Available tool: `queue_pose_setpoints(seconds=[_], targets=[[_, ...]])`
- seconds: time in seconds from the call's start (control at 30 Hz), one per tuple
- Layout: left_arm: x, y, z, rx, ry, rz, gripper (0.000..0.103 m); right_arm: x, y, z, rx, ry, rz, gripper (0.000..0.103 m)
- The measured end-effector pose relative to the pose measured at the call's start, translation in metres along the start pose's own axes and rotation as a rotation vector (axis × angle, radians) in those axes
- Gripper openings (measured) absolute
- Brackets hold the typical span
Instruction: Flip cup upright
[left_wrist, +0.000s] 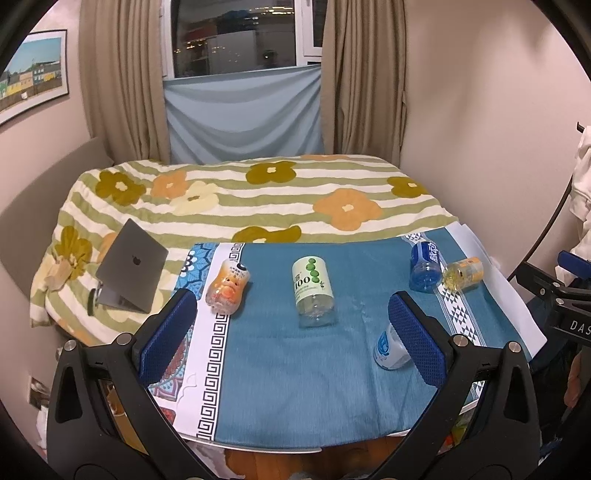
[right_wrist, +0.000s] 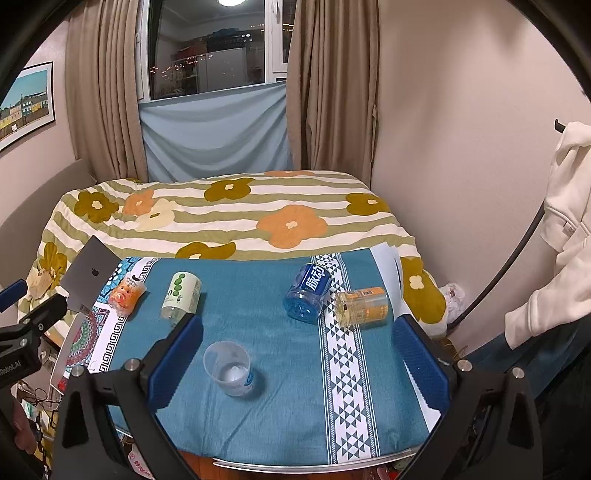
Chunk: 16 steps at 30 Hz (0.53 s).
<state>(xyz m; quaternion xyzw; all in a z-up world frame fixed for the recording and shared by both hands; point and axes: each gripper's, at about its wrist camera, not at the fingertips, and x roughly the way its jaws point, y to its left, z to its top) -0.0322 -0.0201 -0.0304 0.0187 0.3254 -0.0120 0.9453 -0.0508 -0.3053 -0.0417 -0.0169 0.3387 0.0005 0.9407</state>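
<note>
The cup (right_wrist: 229, 368) stood upright on the blue cloth (right_wrist: 280, 406), mouth up, with white at its bottom and a blue mark low on its side. In the right wrist view it sat at about seven o'clock from the frame's centre, just beside the left blue pad of the right gripper (right_wrist: 295, 354) but not touching it. That gripper's fingers (right_wrist: 421, 363) were spread wide and held nothing.

In the left wrist view the cup (left_wrist: 388, 349) showed at about four o'clock, partly hidden behind the right pad of the left gripper (left_wrist: 295, 328). Whether pad and cup touched could not be told. The left gripper's fingers (left_wrist: 166, 336) were also spread wide, with nothing between them.

Four cut bottles lay on their sides farther back on the cloth. The orange one (right_wrist: 126, 293) lay at ten o'clock near the laptop (right_wrist: 88, 273), and the green-label one (right_wrist: 181, 295) lay beside it. The blue one (right_wrist: 306, 295) and the yellow one (right_wrist: 362, 306) lay close together at one o'clock, the yellow on the white patterned band. The flowered quilt (right_wrist: 236, 218) lay beyond the cloth.
</note>
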Motion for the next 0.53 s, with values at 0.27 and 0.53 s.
queue_pose_setpoints(seconds=[0.27,0.53], targets=[[-0.0001,-0.0013,0.0021,0.012,-0.013,0.01,0.103,0.0009,-0.0006,0.003,0.001,-0.005,-0.005,0.103],[0.0012,0.0004,0.0043,0.004,-0.028,0.02,0.103,0.0015,-0.0003,0.006,0.003,-0.009,-0.01,0.103]])
